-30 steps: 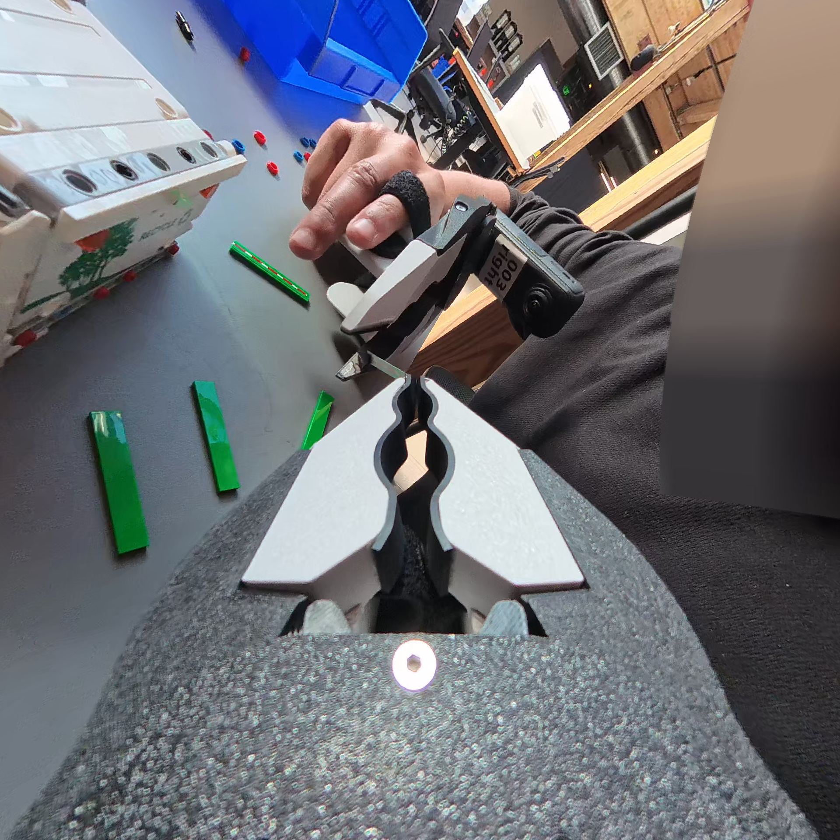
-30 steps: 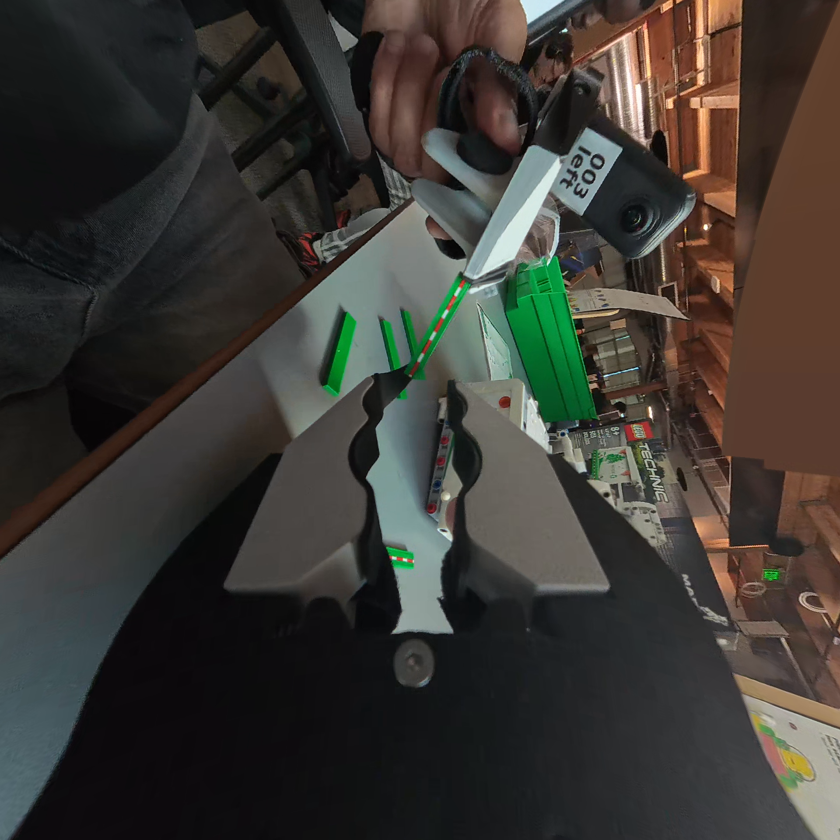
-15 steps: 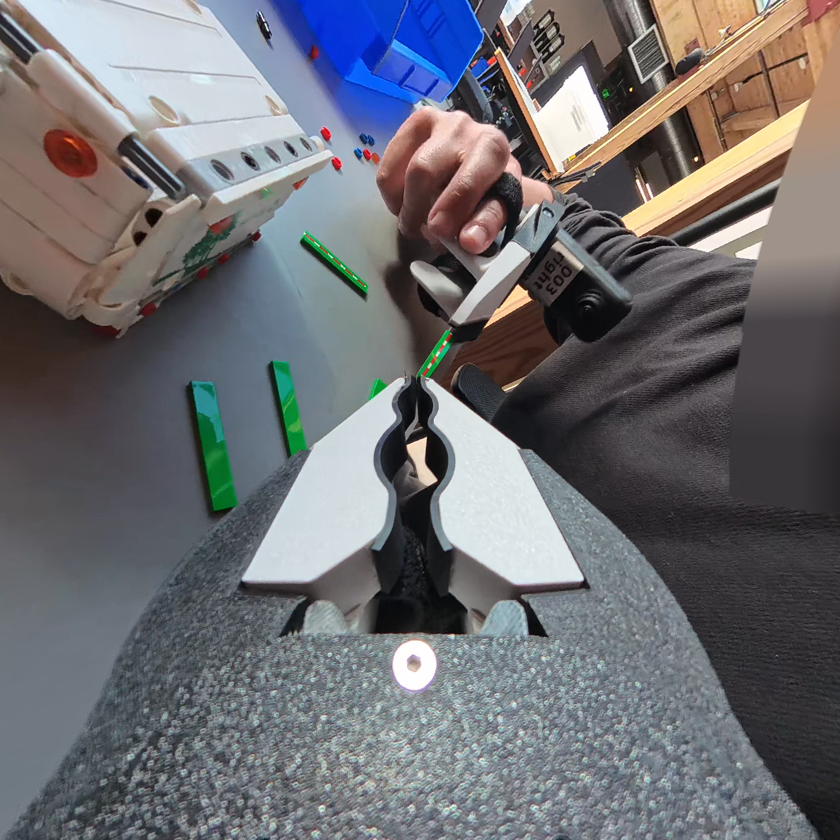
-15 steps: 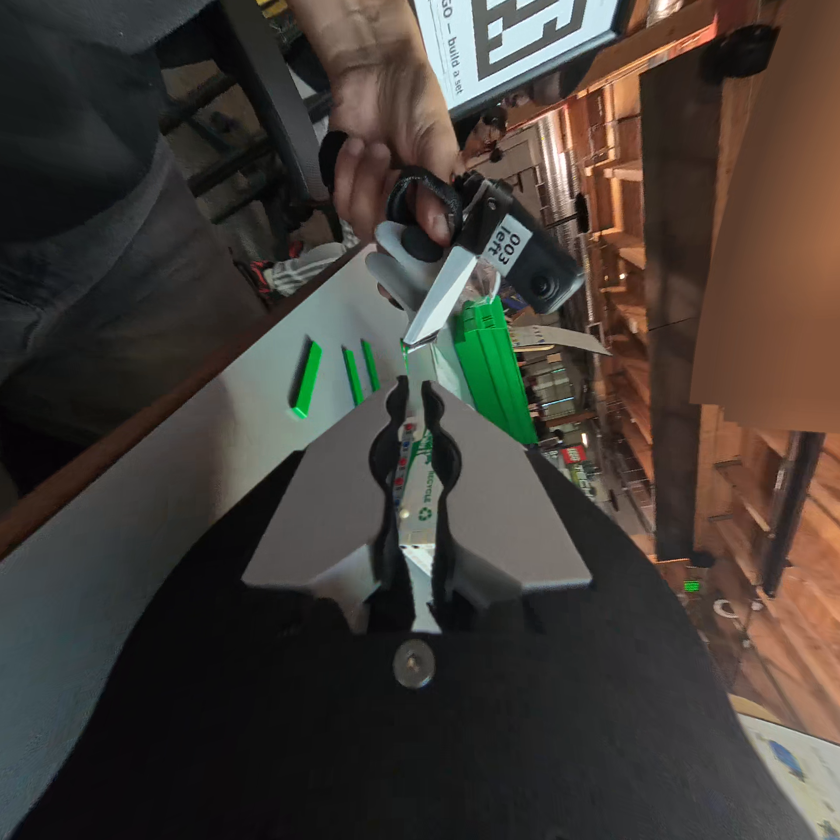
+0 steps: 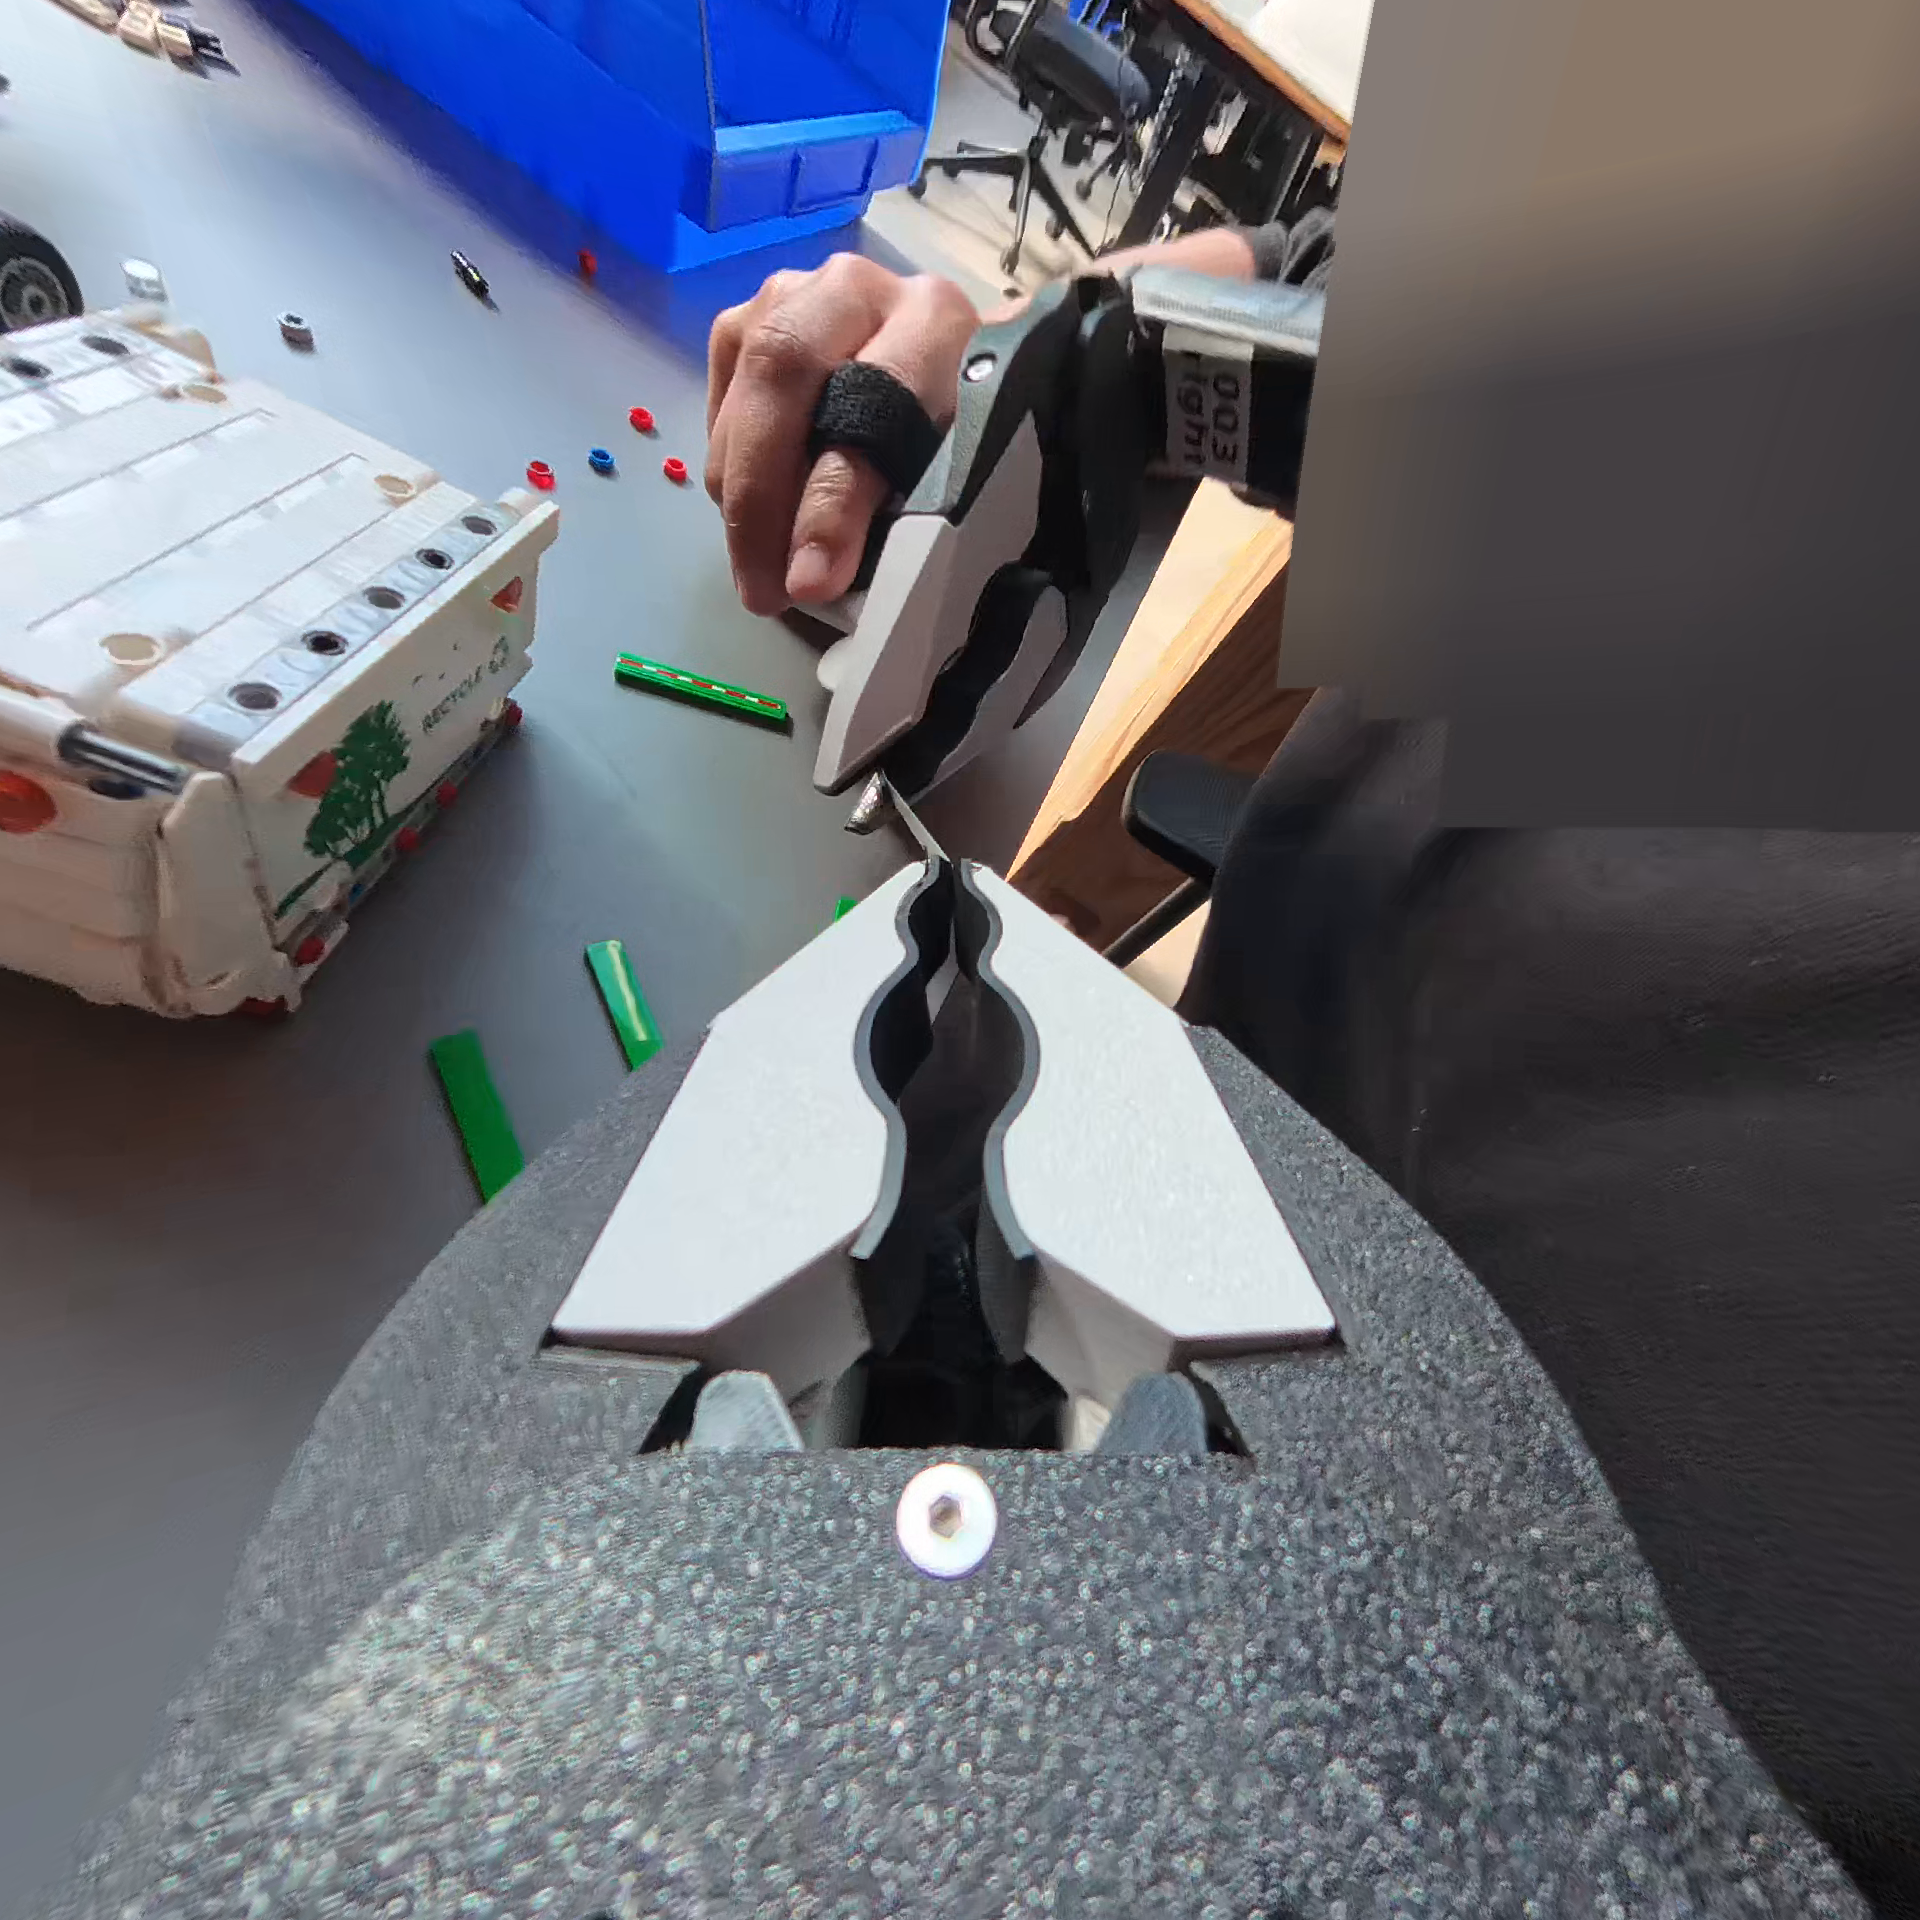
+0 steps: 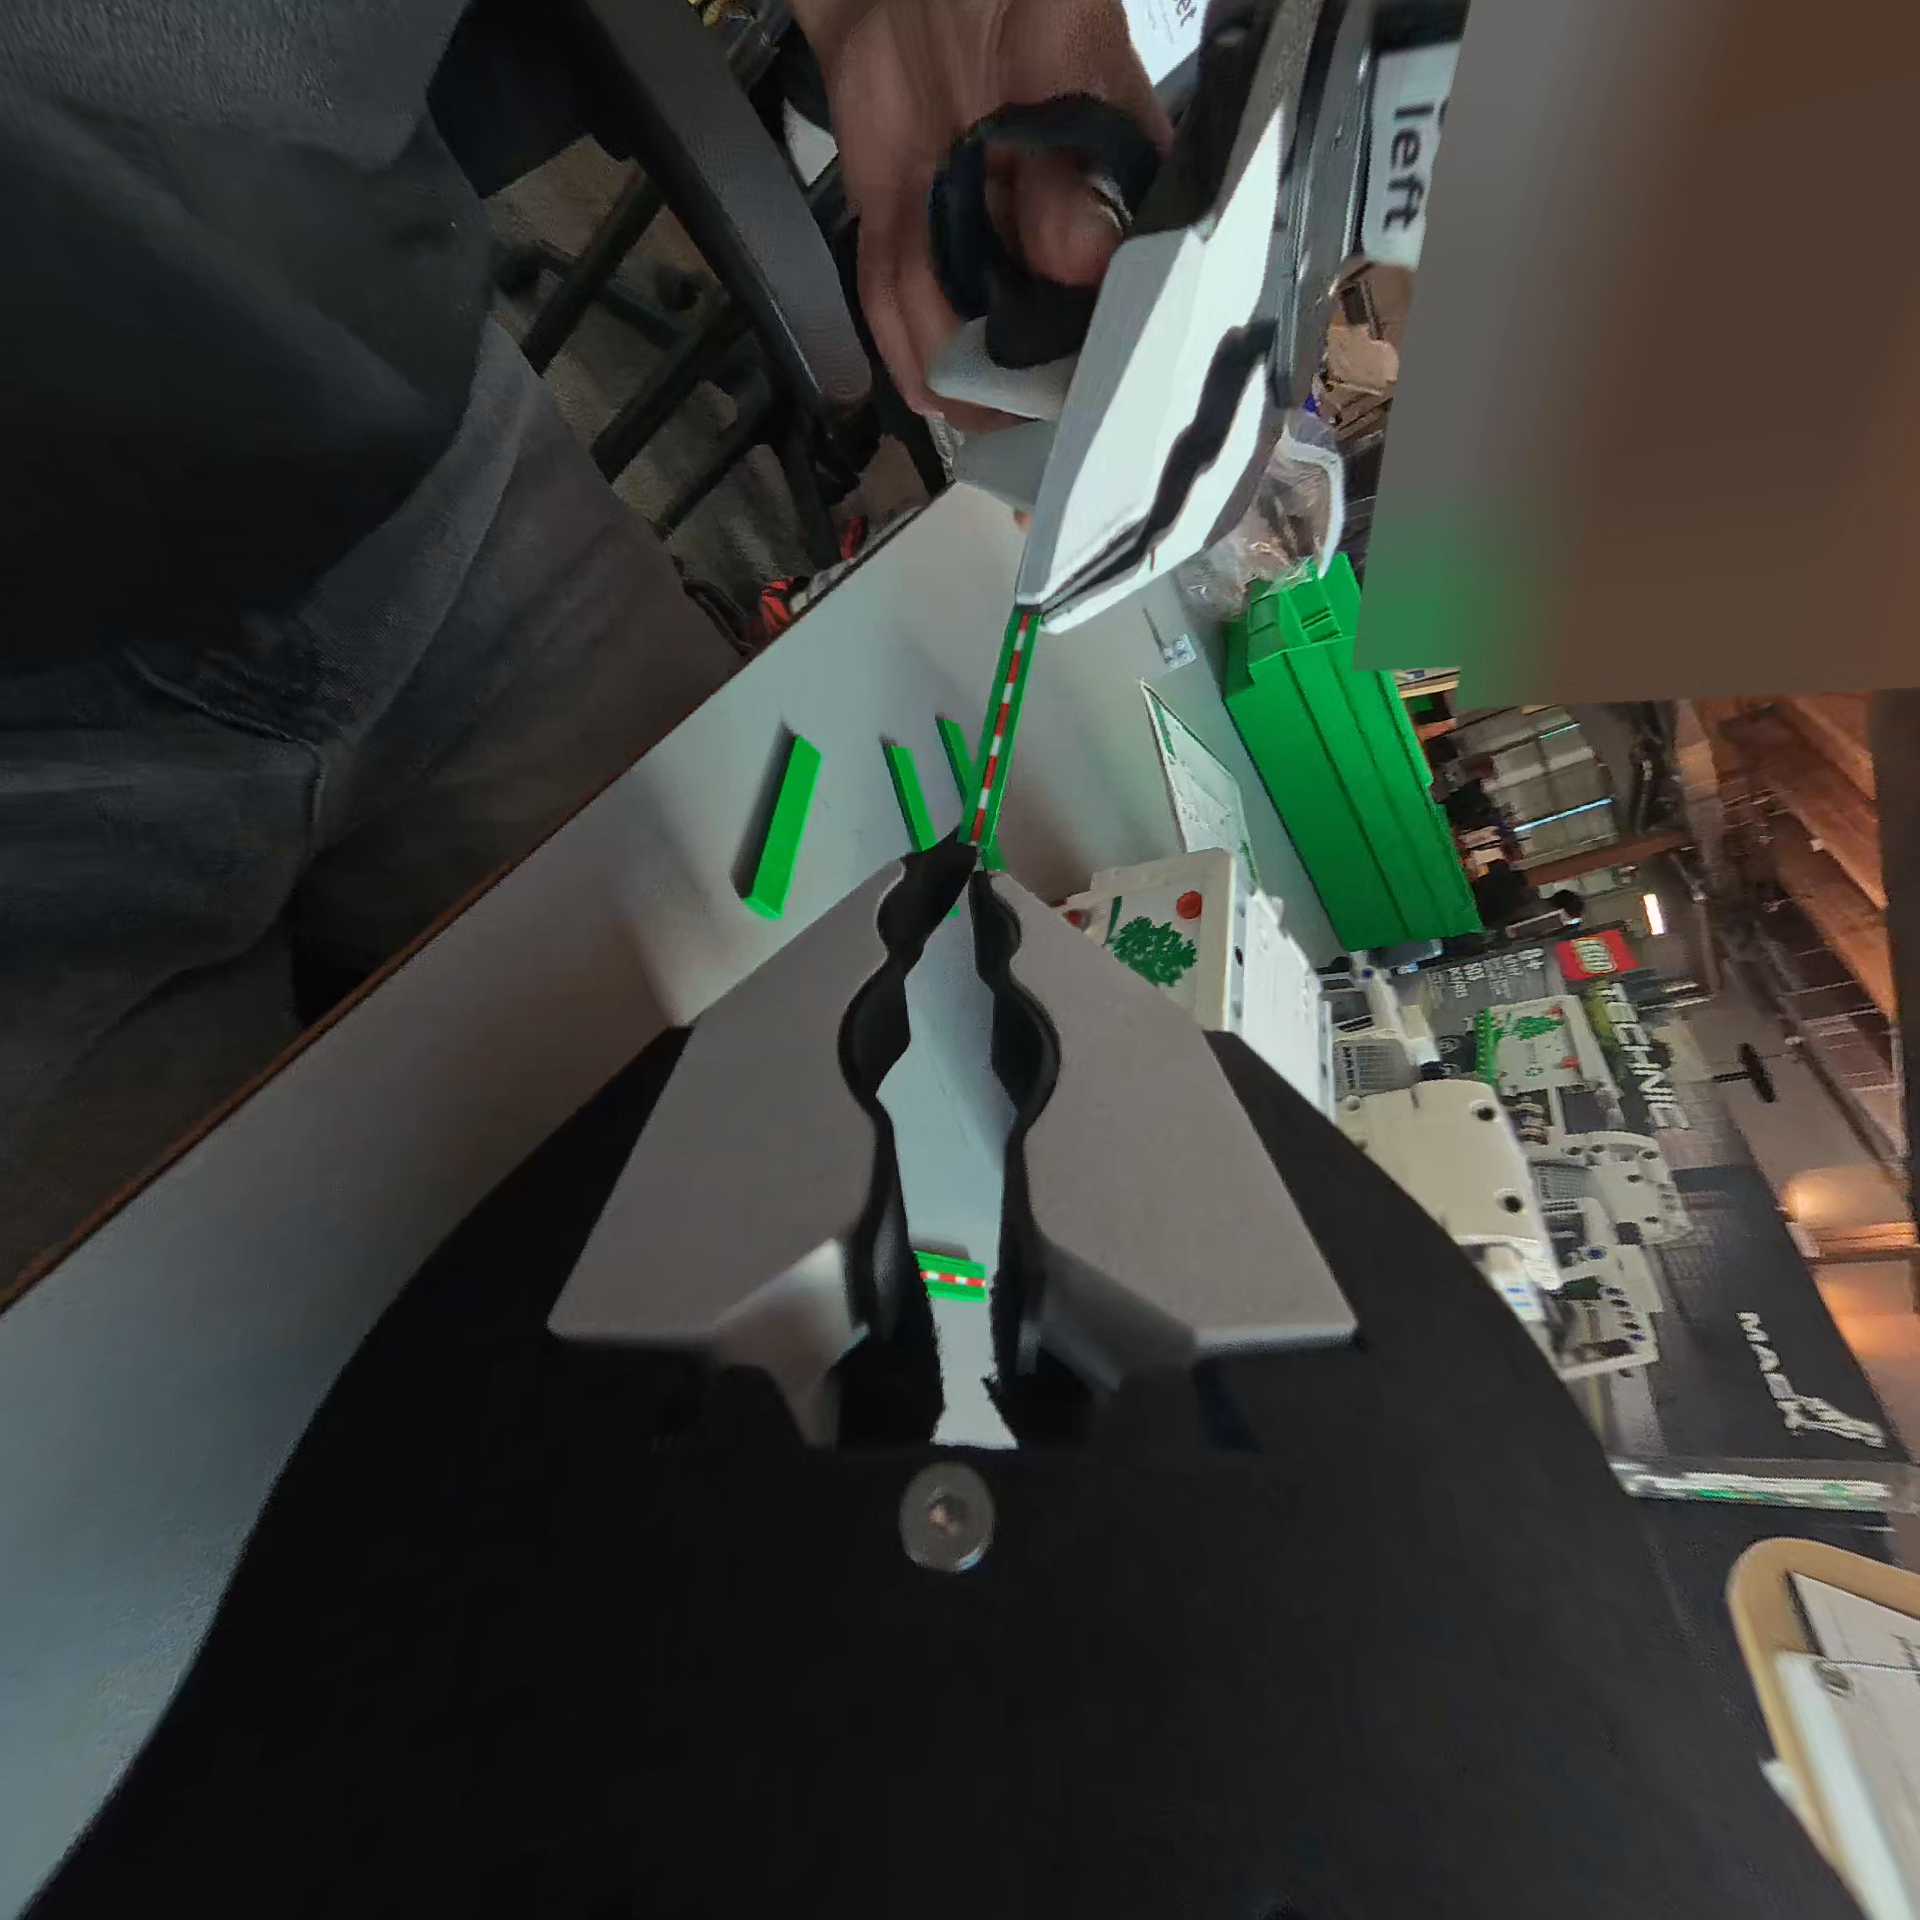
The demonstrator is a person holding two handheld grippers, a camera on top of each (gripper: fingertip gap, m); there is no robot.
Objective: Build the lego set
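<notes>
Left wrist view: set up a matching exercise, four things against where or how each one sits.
Things:
1. blue bin
2. striped green tile
3. white truck body
4. right hand-held gripper

Places or states:
A. lying flat on the table, loose, touched by nothing
B. at the far end of the table
C. on the table's left side, a green tree printed on its flank
D. pinching a thin strip that runs to the left hand-held gripper

Pairs: 1-B; 2-A; 3-C; 4-D
</notes>
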